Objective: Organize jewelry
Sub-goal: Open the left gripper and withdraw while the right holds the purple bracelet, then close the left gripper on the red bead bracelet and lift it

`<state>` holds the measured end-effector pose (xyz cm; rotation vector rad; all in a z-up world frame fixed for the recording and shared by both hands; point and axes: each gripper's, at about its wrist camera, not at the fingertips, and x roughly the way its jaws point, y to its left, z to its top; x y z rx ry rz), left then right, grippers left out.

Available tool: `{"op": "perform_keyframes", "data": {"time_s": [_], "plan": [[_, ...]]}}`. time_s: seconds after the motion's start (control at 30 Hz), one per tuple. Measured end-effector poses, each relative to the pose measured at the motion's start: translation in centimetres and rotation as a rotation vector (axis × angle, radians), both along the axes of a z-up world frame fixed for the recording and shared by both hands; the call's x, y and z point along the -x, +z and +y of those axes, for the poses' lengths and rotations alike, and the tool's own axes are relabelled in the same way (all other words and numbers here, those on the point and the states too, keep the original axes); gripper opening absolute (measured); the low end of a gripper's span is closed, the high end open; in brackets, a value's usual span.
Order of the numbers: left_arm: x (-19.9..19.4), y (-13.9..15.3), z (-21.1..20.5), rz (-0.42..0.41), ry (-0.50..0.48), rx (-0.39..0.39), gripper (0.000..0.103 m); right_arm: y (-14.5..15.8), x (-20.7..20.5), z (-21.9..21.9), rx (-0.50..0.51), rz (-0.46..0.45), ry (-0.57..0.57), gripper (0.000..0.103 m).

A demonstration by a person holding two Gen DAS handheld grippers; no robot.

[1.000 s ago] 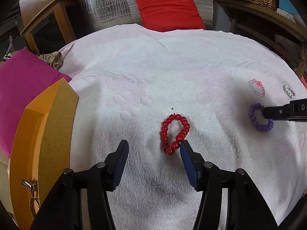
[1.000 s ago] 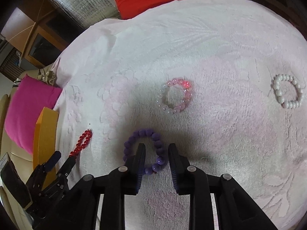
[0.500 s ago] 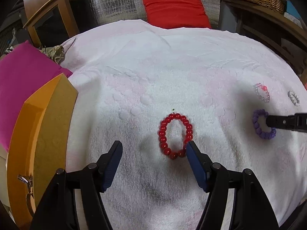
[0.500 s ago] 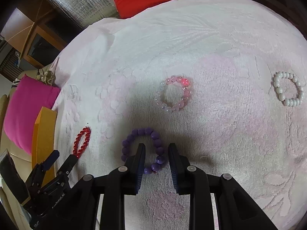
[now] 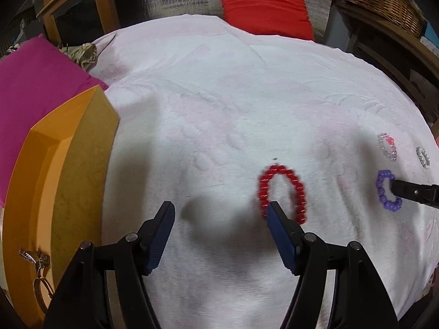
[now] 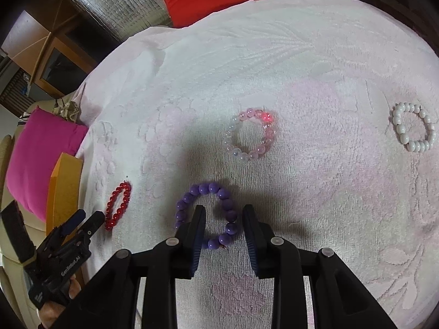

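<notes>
Jewelry mostly unsorted: red bead bracelet [image 5: 282,192], purple bead bracelet [image 6: 207,215], pale pink bracelet [image 6: 251,134], white pearl bracelet [image 6: 414,127] loose on white towel [image 6: 315,68]. Left gripper [image 5: 219,213] wide, empty; right gripper [image 6: 223,220] opening, straddling purple beads.

Red [image 5: 282,192], purple [image 6: 208,215], pink [image 6: 251,134], white [image 6: 414,127] bead bracelets flat on towel [image 6: 301,63]

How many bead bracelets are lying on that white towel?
4. The red bracelet lies far left by the orange box; the purple bracelet is nearest, one gripper finger inside its loop; the pale pink bracelet mid-towel; the white bracelet far right. More could be out of view.
</notes>
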<state>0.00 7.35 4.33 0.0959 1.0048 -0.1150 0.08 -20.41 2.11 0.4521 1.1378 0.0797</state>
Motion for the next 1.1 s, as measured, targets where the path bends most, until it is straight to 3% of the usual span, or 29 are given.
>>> {"op": "perform_keyframes", "data": {"time_s": [0.3,0.4,0.6,0.77,0.9,0.97,1.03,1.1], "plan": [[0.4,0.3,-1.2,-0.022,-0.062,-0.001,0.070,0.1,0.2,-0.3,-0.015,0.006,0.017,0.032],[0.2,0.2,-2.2,-0.007,-0.088,0.047,0.070,0.1,0.3,-0.5,-0.025,0.003,0.017,0.032],[-0.5,-1.0,-4.4,0.031,-0.103,0.039,0.070,0.0,0.4,-0.9,-0.047,0.001,0.030,0.032],[-1.1,-1.2,-5.2,0.012,-0.105,0.038,0.070,-0.2,0.5,-1.3,-0.077,-0.002,0.044,0.032],[-1.0,-1.4,-5.5,-0.012,-0.113,0.037,0.070,0.0,0.7,-1.0,-0.046,-0.015,0.059,0.032],[-0.8,-1.6,-6.0,-0.031,-0.119,0.013,0.064,0.3,0.9,-0.3,0.012,-0.028,0.070,0.032],[-0.5,-1.5,-6.2,-0.039,-0.122,0.009,0.036,0.5,0.8,0.5,0.083,-0.040,0.083,0.029],[0.0,-1.4,-6.5,-0.032,-0.126,0.024,0.021,0.8,1.0,1.3,0.145,-0.060,0.075,0.027]]}}
